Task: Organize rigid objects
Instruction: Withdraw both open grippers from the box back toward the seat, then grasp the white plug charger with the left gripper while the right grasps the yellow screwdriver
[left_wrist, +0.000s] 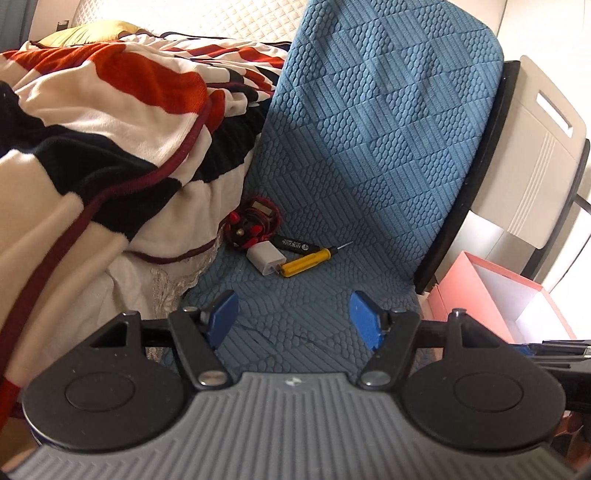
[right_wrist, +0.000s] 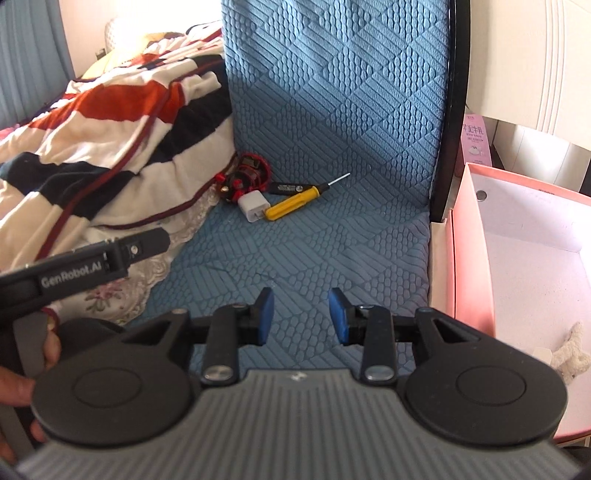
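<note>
A small pile lies on the blue textured seat cover (left_wrist: 332, 184): a yellow screwdriver (left_wrist: 306, 262), a white charger plug (left_wrist: 265, 259), a black pen-like tool (left_wrist: 295, 244) and a red-and-black cabled gadget (left_wrist: 253, 221). The pile also shows in the right wrist view: screwdriver (right_wrist: 293, 203), plug (right_wrist: 253, 207), gadget (right_wrist: 245, 177). My left gripper (left_wrist: 293, 317) is open and empty, short of the pile. My right gripper (right_wrist: 301, 314) is open and empty, also short of it. An open pink box (right_wrist: 476, 240) stands to the right of the seat.
A striped red, white and black blanket (left_wrist: 110, 129) is heaped at the left, touching the pile. The pink box (left_wrist: 495, 288) holds a small cream plush (right_wrist: 570, 350). The left gripper's body (right_wrist: 85, 258) reaches in at the left of the right wrist view.
</note>
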